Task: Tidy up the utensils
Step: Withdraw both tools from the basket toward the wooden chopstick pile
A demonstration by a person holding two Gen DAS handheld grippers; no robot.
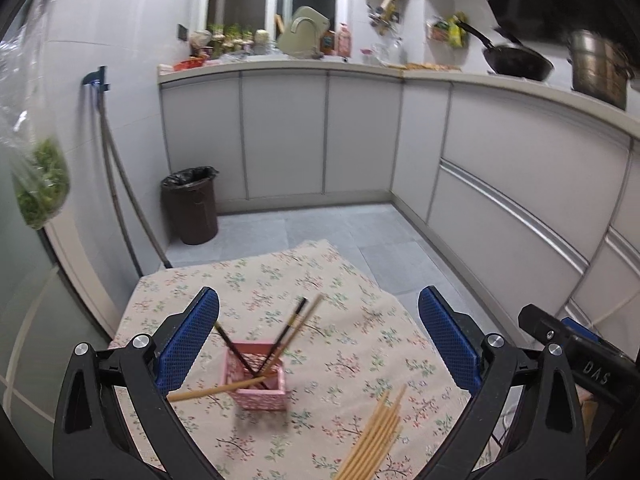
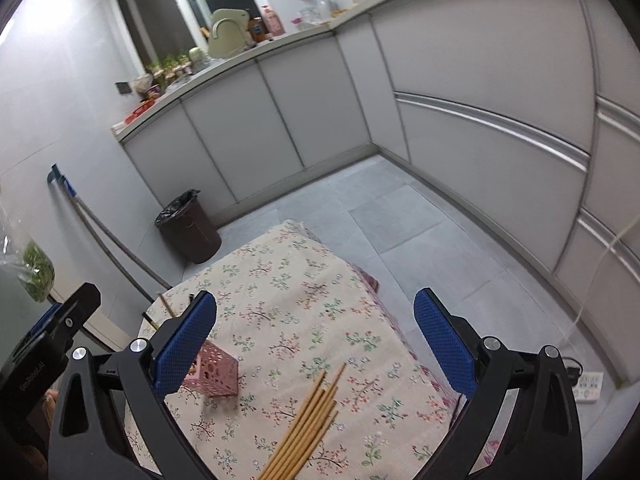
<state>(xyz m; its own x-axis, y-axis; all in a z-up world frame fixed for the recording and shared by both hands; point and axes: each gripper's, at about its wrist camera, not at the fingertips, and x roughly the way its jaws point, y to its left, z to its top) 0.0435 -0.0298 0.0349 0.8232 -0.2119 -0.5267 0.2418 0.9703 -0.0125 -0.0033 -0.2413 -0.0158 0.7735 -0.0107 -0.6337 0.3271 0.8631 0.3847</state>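
Holder [image 1: 260,376] left — chopsticks [image 1: 374,436] right (tabletop)

Pink perforated holder [image 1: 259,380]: square box, upright on the floral-clothed surface [image 1: 360,312], lower centre of the left wrist view. It contains several chopsticks [image 1: 298,326], dark and light, leaning outward at differing angles; one light stick [image 1: 216,390] tilts low over the left rim. Loose bamboo chopsticks [image 1: 374,438]: a bundle lying flat, roughly parallel, lower right of the holder, apart from it.
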